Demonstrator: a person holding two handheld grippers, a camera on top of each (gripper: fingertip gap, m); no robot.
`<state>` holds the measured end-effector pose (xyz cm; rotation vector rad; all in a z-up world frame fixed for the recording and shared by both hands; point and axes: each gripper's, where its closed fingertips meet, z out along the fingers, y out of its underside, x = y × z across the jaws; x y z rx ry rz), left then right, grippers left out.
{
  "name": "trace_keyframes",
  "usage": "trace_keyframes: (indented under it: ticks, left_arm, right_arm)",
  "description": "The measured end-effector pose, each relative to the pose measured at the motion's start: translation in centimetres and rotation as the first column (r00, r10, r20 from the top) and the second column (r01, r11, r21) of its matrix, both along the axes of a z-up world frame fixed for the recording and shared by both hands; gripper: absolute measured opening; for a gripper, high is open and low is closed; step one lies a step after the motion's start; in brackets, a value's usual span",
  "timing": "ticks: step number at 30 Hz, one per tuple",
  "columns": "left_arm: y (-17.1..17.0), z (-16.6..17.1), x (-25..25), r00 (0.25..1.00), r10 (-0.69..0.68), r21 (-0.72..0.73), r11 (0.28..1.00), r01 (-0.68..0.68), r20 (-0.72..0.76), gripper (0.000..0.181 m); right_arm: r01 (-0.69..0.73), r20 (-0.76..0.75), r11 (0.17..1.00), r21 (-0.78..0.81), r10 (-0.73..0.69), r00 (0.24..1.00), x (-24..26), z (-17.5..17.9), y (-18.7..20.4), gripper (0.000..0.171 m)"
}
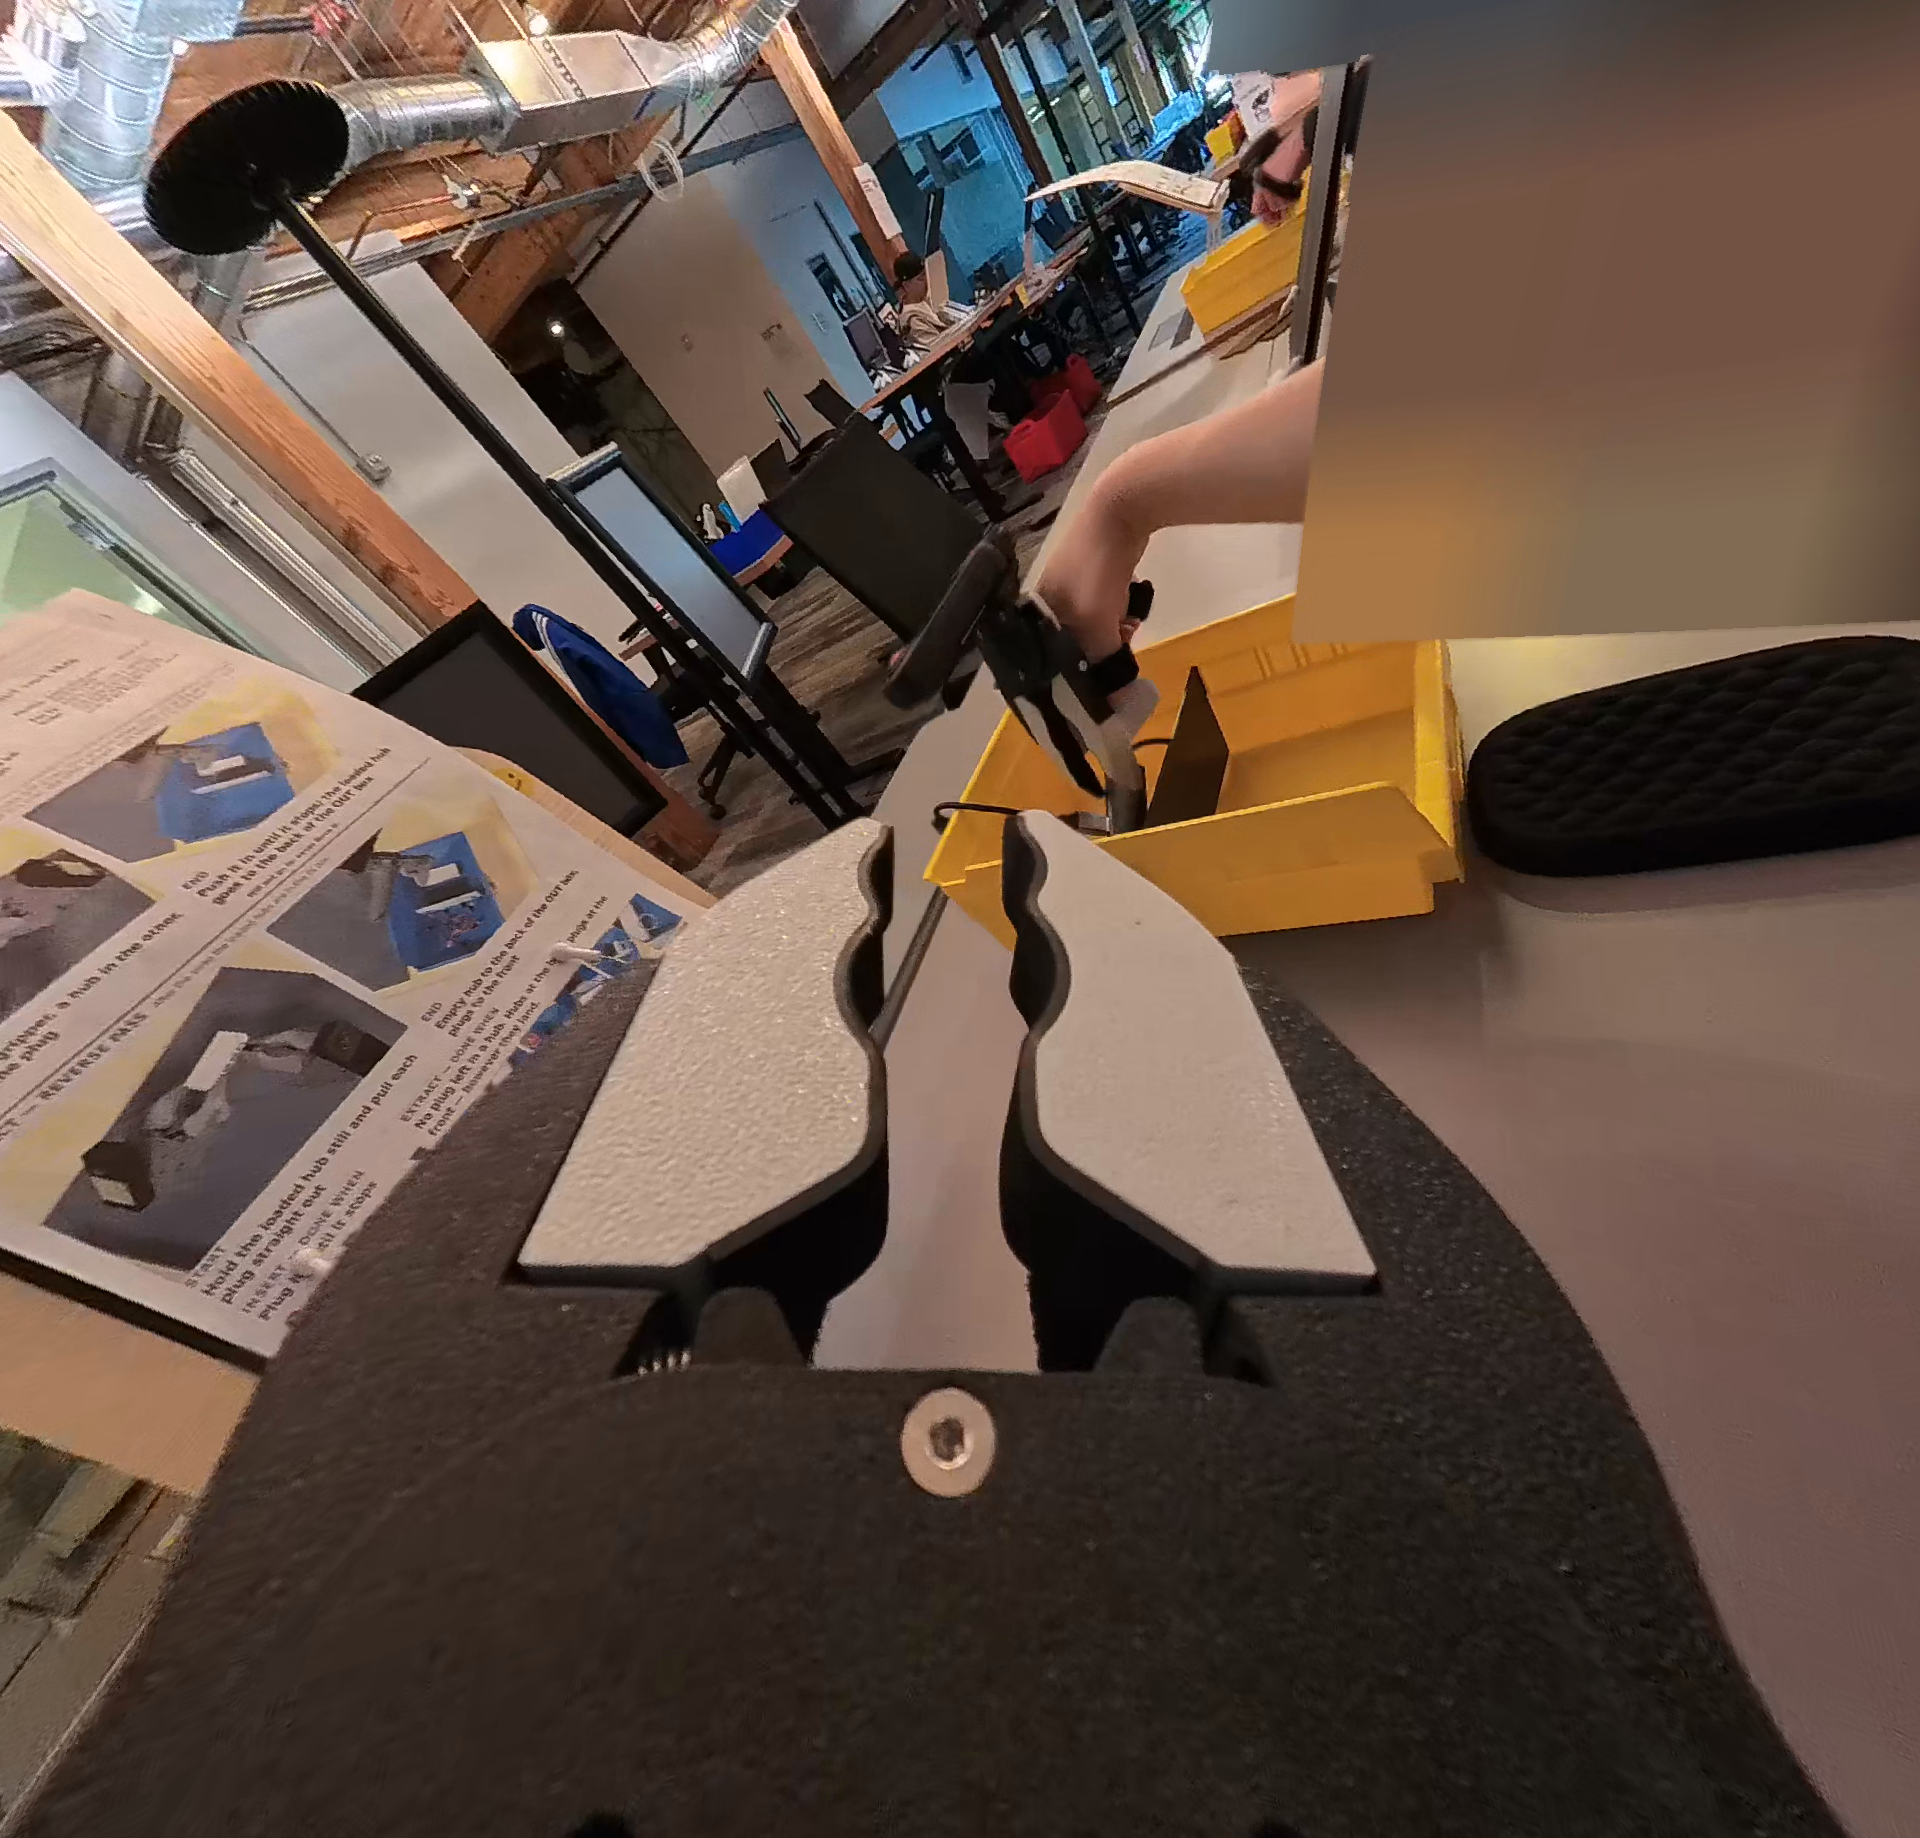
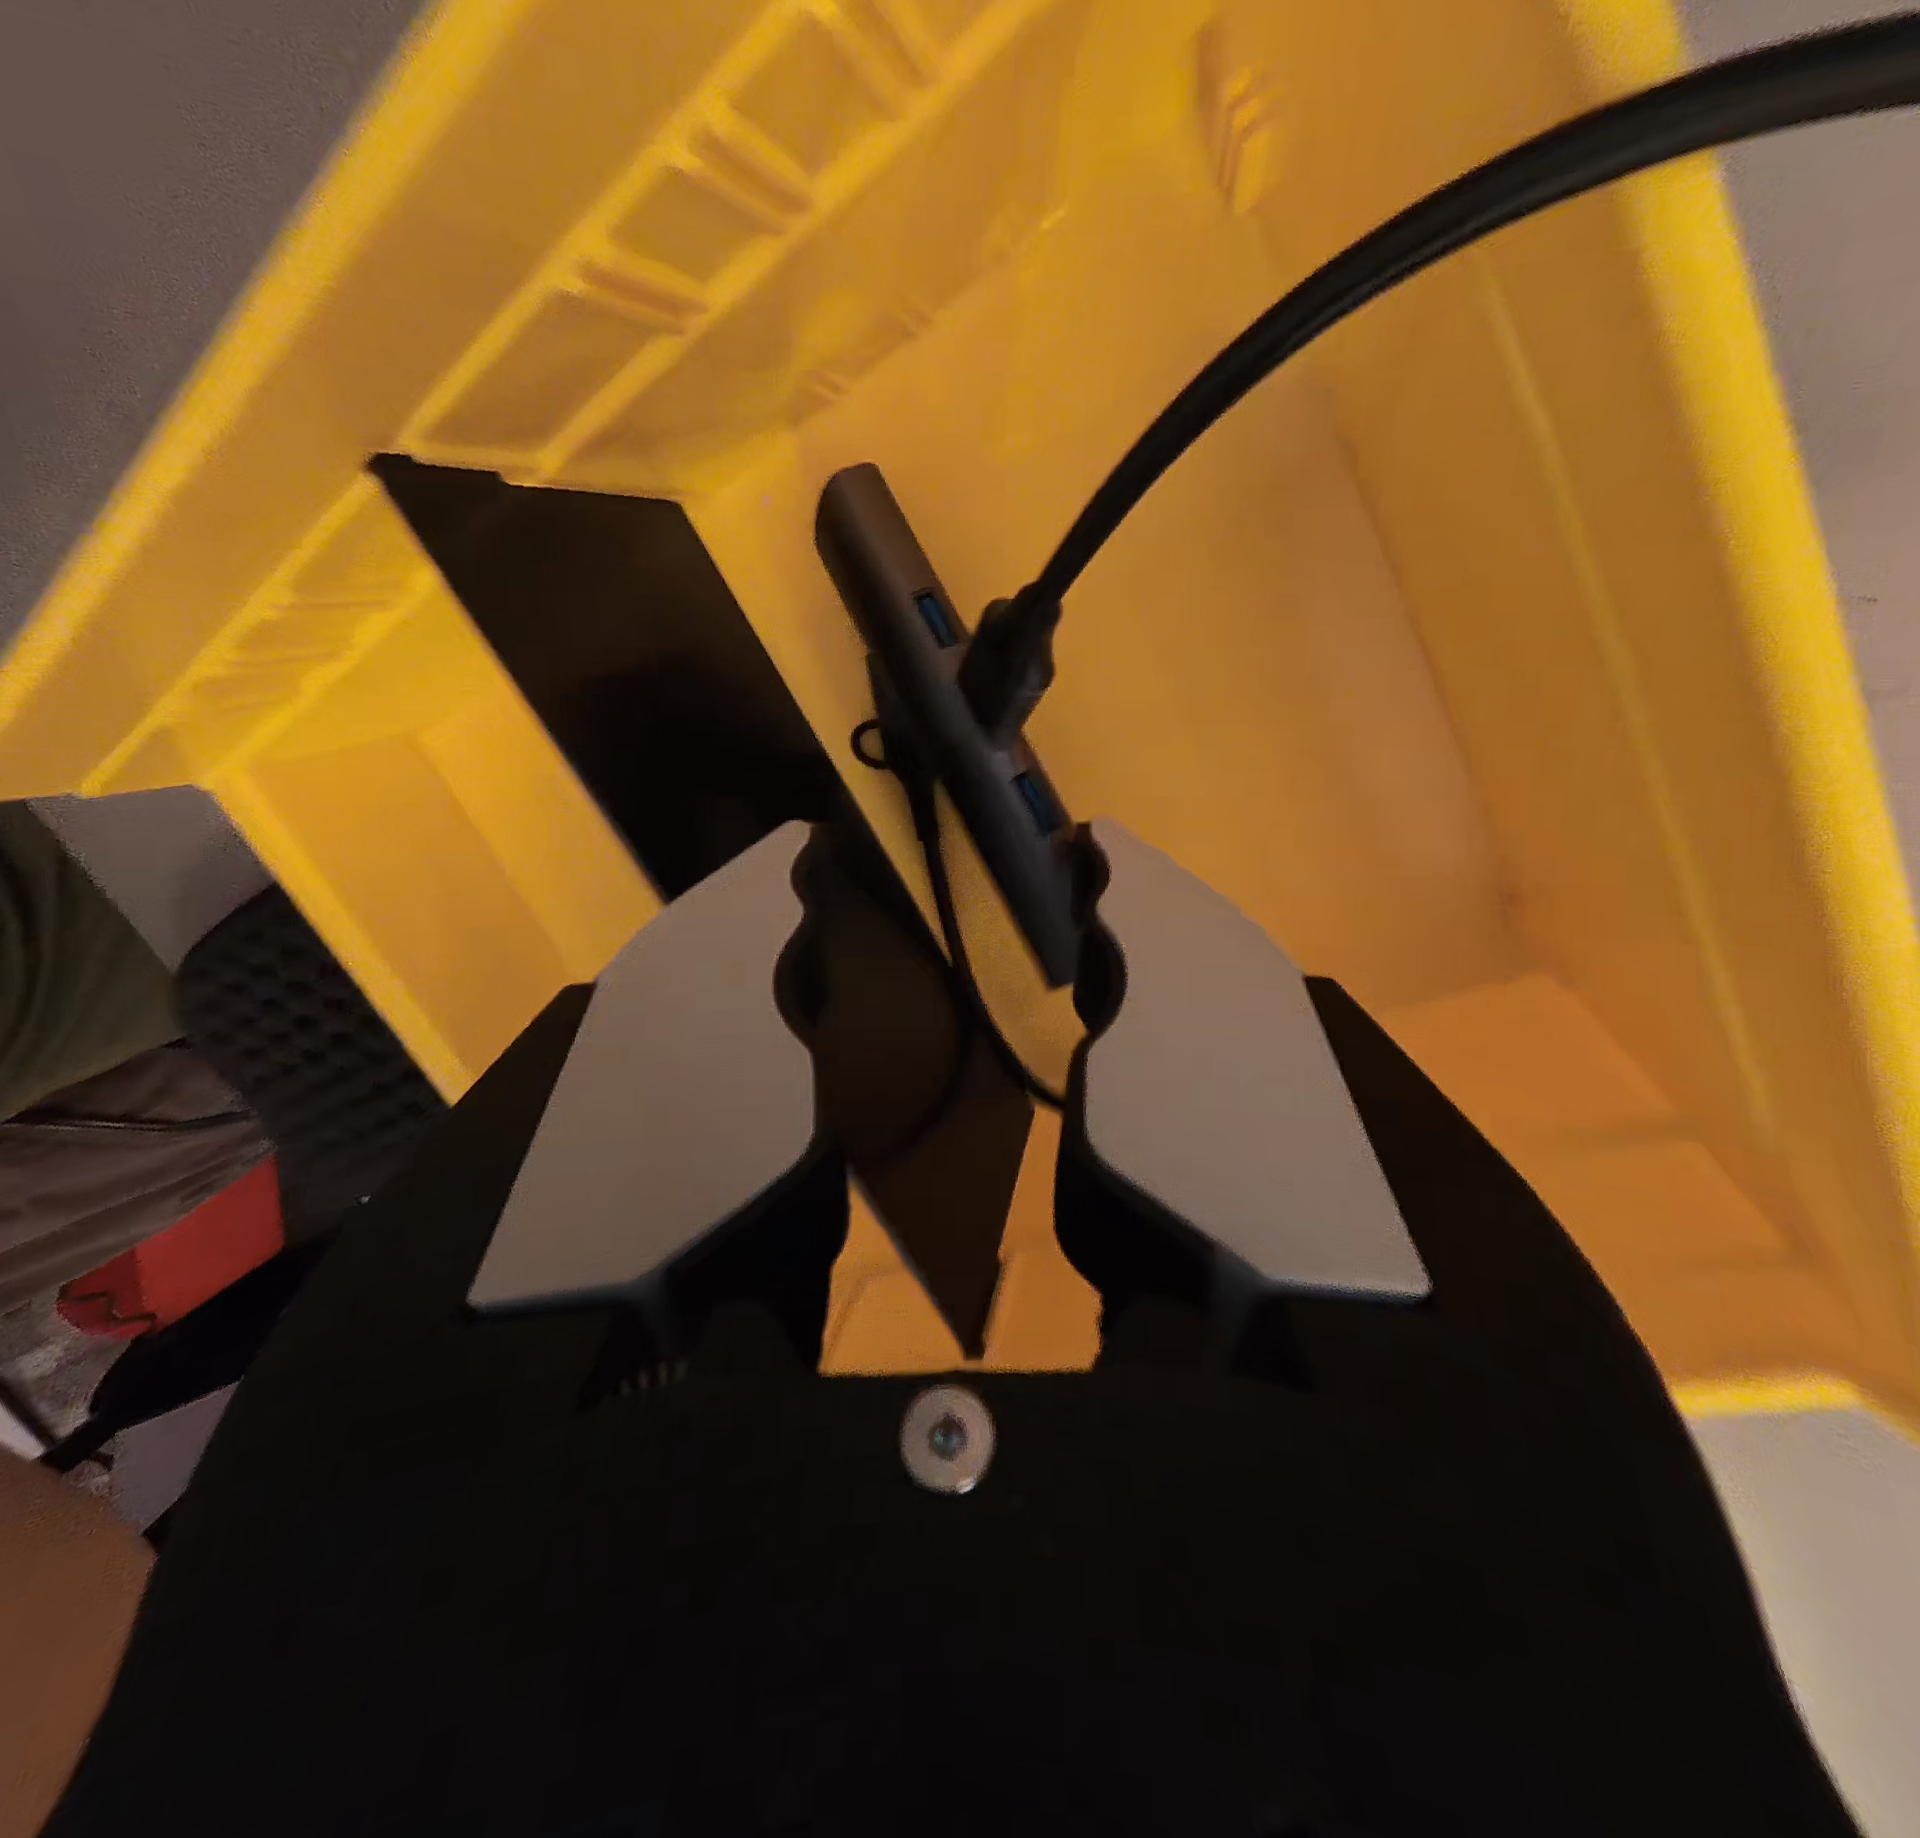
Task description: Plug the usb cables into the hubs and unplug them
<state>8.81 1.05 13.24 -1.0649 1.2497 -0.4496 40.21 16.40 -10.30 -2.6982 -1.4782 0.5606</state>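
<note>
The hub (image 2: pixel 935 687) lies in the yellow bin (image 2: pixel 1351 645), just ahead of my right gripper (image 2: pixel 951 843), its near end between my fingertips but not pinched; those jaws stand apart around it. A black cable (image 2: pixel 1351 250) is plugged into its side and arcs up and off to my right, and a thinner lead loops beside the hub toward my left finger. A black divider (image 2: pixel 623 645) stands in the bin just left of the hub, close against it. I judge this the unplugging step, or the grasp that opens it: the plug is seated and nothing is held. Next I must close on the hub squarely without catching the thin lead or the divider, then bring my left gripper (image 1: pixel 945 832) in for the plug. That one hangs over the grey table (image 1: pixel 1558 1165), jaws apart and empty, well short of the bin (image 1: pixel 1299 853), with an instruction sheet (image 1: pixel 260 957) to its left and a black pad (image 1: pixel 1704 749) to its right.
</note>
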Motion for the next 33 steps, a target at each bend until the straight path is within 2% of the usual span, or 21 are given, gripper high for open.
trace_keyframes:
  ticks: [2,4,6,8,10,13,16,18,19,22,25,28,30,31,33]
  left_arm:
    - [0.0,0.3,-0.4,1.000,0.011,0.008,1.000,-0.011,0.008,0.019]
    - [0.1,0.6,-0.8,1.000,0.025,0.016,1.000,-0.025,0.016,0.019]
    - [0.4,0.8,-1.1,0.999,0.037,0.018,0.999,-0.038,0.021,0.019]
    - [0.8,0.8,-1.3,0.998,0.050,0.014,0.999,-0.051,0.025,0.019]
    - [1.1,0.6,-1.4,0.998,0.060,0.008,0.998,-0.060,0.020,0.019]
    - [1.6,0.3,-1.6,0.997,0.082,0.006,0.997,-0.082,0.004,0.019]
    - [1.8,0.3,-1.8,0.996,0.094,0.004,0.996,-0.094,0.003,0.019]
    - [1.7,0.4,-1.8,0.995,0.097,0.010,0.995,-0.097,0.002,0.019]
    - [1.7,0.4,-1.8,0.995,0.099,0.013,0.995,-0.099,-0.002,0.019]
    - [2.0,0.3,-2.0,0.993,0.115,0.021,0.993,-0.115,-0.011,0.019]
    - [2.1,0.4,-2.2,0.994,0.108,0.010,0.994,-0.108,0.001,0.019]
    - [1.8,0.5,-1.9,0.996,0.090,0.005,0.996,-0.090,0.011,0.018]
    - [2.0,0.0,-1.6,0.995,0.099,-0.002,0.995,-0.099,-0.013,0.018]
    - [2.3,-0.4,-1.4,0.993,0.114,-0.013,0.993,-0.114,-0.030,0.018]
    - [3.9,-1.5,-1.5,0.975,0.207,-0.062,0.975,-0.212,-0.076,0.016]
  right_arm:
    - [0.007,-0.051,1.000,0.015,-0.006,0.999,0.1,2.2,0.0,0.046]
    - [0.059,-0.165,0.998,0.030,-0.053,0.985,-0.3,5.2,0.9,0.041]
    - [0.180,-0.330,0.982,0.061,-0.150,0.932,-1.4,8.9,3.5,0.036]
    - [0.376,-0.402,0.924,0.074,-0.317,0.859,-1.6,11.1,7.6,0.031]
    - [0.471,-0.363,0.880,0.067,-0.418,0.833,-1.9,10.6,10.0,0.031]
    - [0.527,-0.126,0.842,0.113,-0.514,0.849,-1.6,6.5,11.9,0.038]
    - [0.560,-0.057,0.820,0.116,-0.558,0.828,-2.4,4.2,13.0,0.039]
    - [0.539,-0.026,0.830,0.146,-0.542,0.840,-2.5,3.4,13.2,0.015]
    - [0.515,-0.021,0.844,0.145,-0.518,0.855,-2.6,3.2,13.1,0.013]
    - [0.423,-0.029,0.887,0.185,-0.426,0.904,-2.7,4.0,12.1,0.010]
    - [0.303,-0.105,0.903,0.304,-0.285,0.953,-3.0,6.2,10.5,0.011]
    - [0.161,-0.223,0.899,0.407,-0.073,0.972,-4.1,8.4,7.7,0.011]
    - [0.068,-0.309,0.909,0.411,0.069,0.948,-5.0,9.1,4.8,0.010]
    - [0.050,-0.344,0.917,0.396,0.098,0.934,-5.0,9.2,3.8,0.010]
    - [0.060,-0.374,0.952,0.300,0.060,0.926,-4.5,8.7,2.5,0.010]
